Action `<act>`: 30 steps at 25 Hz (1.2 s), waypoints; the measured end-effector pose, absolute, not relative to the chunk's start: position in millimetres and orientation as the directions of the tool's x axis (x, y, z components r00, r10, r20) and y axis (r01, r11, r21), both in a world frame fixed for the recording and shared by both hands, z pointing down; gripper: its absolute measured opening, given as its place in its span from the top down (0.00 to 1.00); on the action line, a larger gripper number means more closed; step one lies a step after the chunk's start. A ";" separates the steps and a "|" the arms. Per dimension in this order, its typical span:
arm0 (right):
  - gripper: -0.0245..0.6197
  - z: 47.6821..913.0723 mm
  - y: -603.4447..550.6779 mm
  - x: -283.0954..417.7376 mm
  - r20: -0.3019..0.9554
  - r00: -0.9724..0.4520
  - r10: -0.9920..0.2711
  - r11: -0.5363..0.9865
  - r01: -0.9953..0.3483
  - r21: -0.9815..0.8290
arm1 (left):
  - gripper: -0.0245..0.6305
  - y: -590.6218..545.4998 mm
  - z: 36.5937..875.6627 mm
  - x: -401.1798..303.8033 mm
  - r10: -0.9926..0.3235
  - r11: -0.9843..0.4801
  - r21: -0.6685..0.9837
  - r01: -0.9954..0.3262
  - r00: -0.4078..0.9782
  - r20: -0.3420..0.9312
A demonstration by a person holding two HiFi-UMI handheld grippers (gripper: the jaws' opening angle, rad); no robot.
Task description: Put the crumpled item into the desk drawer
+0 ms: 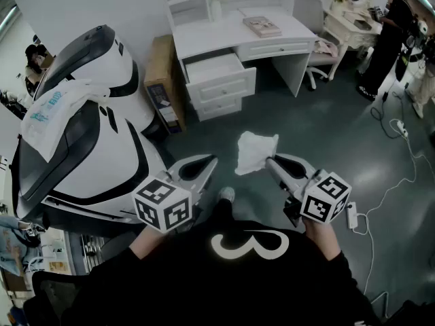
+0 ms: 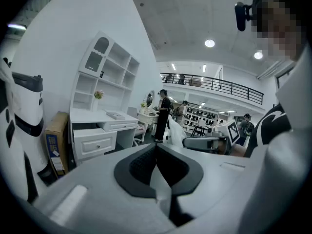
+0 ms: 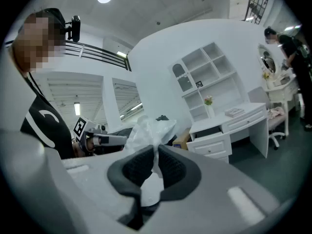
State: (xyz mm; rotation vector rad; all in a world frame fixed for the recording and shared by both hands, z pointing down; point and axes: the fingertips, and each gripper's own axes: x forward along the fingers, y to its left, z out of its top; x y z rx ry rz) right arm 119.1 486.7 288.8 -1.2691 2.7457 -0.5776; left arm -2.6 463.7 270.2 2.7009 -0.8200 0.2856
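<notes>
The crumpled item [image 1: 257,151] is sitting at the tips of the right gripper [image 1: 272,163], bunching up above and just ahead of its jaws. It is looking like thin white film or paper. I am judging it to be very light, soft and springy rather than fragile, and likely to be puffing open or catching air on the way.

At the left, the left gripper [image 1: 206,165] is showing its jaws pressed together on nothing. The item is hanging off to their right, apart from them, and the open drawer [image 2: 95,130] is lying ahead and to their left.

At the right, the right gripper's jaws are nearly together and pinching a fold of the item [image 3: 148,130], most of which is billowing free above the pads. From these jaws the drawer is lying well ahead and to the right.

Such a sheet is probably slick, so a pinch on one thin fold may be letting it slide. Taking hold deeper, through the thick bunched middle, would be gripping several layers at once. Letting go is best done with the jaws down inside the drawer, since a light wad may be springing back out.
</notes>
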 end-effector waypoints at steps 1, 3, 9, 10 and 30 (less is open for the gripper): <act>0.91 289.1 485.6 121.5 0.101 -0.658 -0.746 0.589 -0.724 -0.359 | 0.95 462.4 269.3 0.8 -0.505 -0.793 0.228 -0.565 0.819 0.273; 0.91 289.4 482.4 126.0 0.103 -0.656 -0.748 0.587 -0.726 -0.358 | 0.95 459.3 268.3 6.8 -0.499 -0.798 0.228 -0.559 0.823 0.271; 0.91 294.1 460.2 133.2 0.108 -0.653 -0.749 0.580 -0.726 -0.369 | 0.95 436.6 275.0 13.9 -0.494 -0.796 0.242 -0.555 0.826 0.272; 0.91 296.4 455.5 134.0 0.109 -0.654 -0.749 0.578 -0.724 -0.377 | 0.95 431.2 277.2 14.6 -0.492 -0.794 0.250 -0.555 0.827 0.271; 0.91 342.9 229.9 113.4 0.242 -0.664 -0.708 0.530 -0.725 -0.440 | 0.95 196.5 325.0 -1.0 -0.481 -0.739 0.369 -0.564 0.825 0.297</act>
